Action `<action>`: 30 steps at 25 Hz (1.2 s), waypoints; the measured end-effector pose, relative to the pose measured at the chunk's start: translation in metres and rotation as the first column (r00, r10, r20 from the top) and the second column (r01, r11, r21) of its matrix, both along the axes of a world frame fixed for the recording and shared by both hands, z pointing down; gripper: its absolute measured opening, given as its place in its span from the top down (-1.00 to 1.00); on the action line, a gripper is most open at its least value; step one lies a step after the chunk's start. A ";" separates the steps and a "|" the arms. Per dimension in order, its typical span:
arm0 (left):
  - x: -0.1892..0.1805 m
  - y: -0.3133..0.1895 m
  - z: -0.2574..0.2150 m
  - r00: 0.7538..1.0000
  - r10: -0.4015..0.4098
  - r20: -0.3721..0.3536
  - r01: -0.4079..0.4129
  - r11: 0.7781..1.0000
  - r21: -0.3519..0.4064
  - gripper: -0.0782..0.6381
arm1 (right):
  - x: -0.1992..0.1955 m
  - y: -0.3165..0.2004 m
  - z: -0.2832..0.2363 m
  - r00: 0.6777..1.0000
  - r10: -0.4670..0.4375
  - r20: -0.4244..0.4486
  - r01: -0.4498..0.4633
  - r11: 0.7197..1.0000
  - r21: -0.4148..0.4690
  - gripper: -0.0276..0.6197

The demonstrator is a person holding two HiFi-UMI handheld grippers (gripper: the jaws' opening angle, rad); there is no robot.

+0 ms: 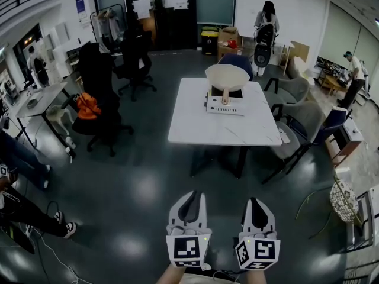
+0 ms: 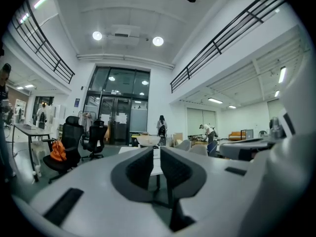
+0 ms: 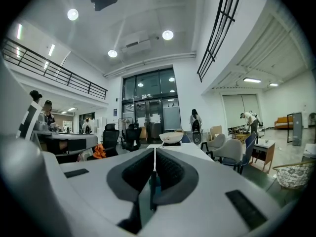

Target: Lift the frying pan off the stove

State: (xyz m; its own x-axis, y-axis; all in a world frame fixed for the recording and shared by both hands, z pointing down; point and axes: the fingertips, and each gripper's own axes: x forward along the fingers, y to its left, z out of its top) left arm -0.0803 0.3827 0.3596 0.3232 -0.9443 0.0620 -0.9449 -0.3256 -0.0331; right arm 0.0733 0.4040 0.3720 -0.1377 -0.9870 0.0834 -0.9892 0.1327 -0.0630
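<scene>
A cream frying pan (image 1: 227, 77) with a wooden handle sits on a white stove (image 1: 225, 104) at the far side of a white table (image 1: 201, 129). Both grippers hang near the bottom of the head view, well short of the table and over the dark floor. My left gripper (image 1: 190, 201) is shut with nothing in it; my right gripper (image 1: 257, 206) is shut and empty too. In the left gripper view the pan (image 2: 148, 140) shows small and far beyond the shut left gripper (image 2: 157, 154). The right gripper view shows the pan (image 3: 171, 137) past the closed right gripper (image 3: 154, 158).
Black office chairs (image 1: 103, 93) stand left of the table, one with an orange bag (image 1: 87, 106). Grey and blue chairs (image 1: 299, 129) crowd the table's right side. People stand at the back (image 1: 266, 18) and far right (image 1: 355, 76). A desk (image 1: 32, 102) is at the left.
</scene>
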 end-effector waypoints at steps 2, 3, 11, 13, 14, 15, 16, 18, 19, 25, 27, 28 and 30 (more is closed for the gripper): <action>-0.002 -0.015 -0.001 1.000 0.001 0.002 -0.001 1.000 0.003 0.64 | -0.002 -0.015 -0.001 1.000 0.003 0.001 -0.003 1.000 0.000 0.85; -0.004 -0.024 -0.003 1.000 0.002 0.001 -0.002 1.000 0.005 0.64 | -0.004 -0.024 -0.002 1.000 0.004 0.001 -0.004 1.000 0.002 0.85; -0.013 -0.097 -0.015 1.000 0.028 -0.011 -0.028 1.000 -0.005 0.64 | -0.019 -0.094 -0.013 1.000 0.019 0.010 -0.019 1.000 0.000 0.85; -0.017 -0.116 -0.013 0.999 0.039 -0.003 -0.039 0.999 -0.001 0.64 | -0.024 -0.112 -0.012 1.000 0.021 0.010 -0.021 1.000 -0.003 0.85; -0.019 -0.126 -0.013 0.999 0.043 -0.004 -0.043 0.999 -0.002 0.64 | -0.026 -0.121 -0.010 1.000 0.025 0.011 -0.025 1.000 -0.005 0.85; -0.020 -0.135 -0.012 0.999 0.048 -0.005 -0.048 0.999 -0.004 0.64 | -0.028 -0.131 -0.009 0.999 0.030 0.014 -0.030 1.000 -0.007 0.85; -0.022 -0.144 -0.011 0.999 0.054 -0.004 -0.054 0.999 -0.004 0.64 | -0.030 -0.140 -0.008 0.999 0.034 0.016 -0.034 0.999 -0.009 0.85; -0.025 -0.162 -0.012 0.998 0.058 -0.010 -0.058 0.998 -0.006 0.64 | -0.034 -0.158 -0.010 0.999 0.041 0.019 -0.040 0.999 -0.010 0.85; -0.028 -0.171 -0.013 0.998 0.059 -0.016 -0.059 0.998 -0.007 0.64 | -0.036 -0.166 -0.011 0.999 0.043 0.017 -0.043 0.999 -0.009 0.85; -0.038 -0.211 -0.014 0.997 0.079 -0.016 -0.079 0.997 -0.007 0.64 | -0.046 -0.203 -0.011 0.998 0.056 0.000 -0.056 0.998 -0.011 0.85; -0.040 -0.222 -0.013 0.997 0.077 -0.025 -0.078 0.997 -0.012 0.64 | -0.047 -0.212 -0.010 0.998 0.060 -0.007 -0.060 0.998 -0.015 0.85; -0.041 -0.226 -0.012 0.997 0.077 -0.030 -0.077 0.997 -0.016 0.64 | -0.048 -0.216 -0.009 0.998 0.061 -0.013 -0.061 0.998 -0.018 0.85; -0.041 -0.234 -0.009 0.996 0.077 -0.037 -0.078 0.997 -0.025 0.64 | -0.048 -0.222 -0.007 0.998 0.061 -0.022 -0.062 0.998 -0.025 0.85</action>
State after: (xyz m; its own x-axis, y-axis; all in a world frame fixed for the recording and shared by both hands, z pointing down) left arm -0.1215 0.1486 0.3503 0.3975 -0.9146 0.0737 -0.9174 -0.3979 0.0102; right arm 0.0254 0.1824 0.3647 -0.0746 -0.9910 0.1108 -0.9966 0.0701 -0.0441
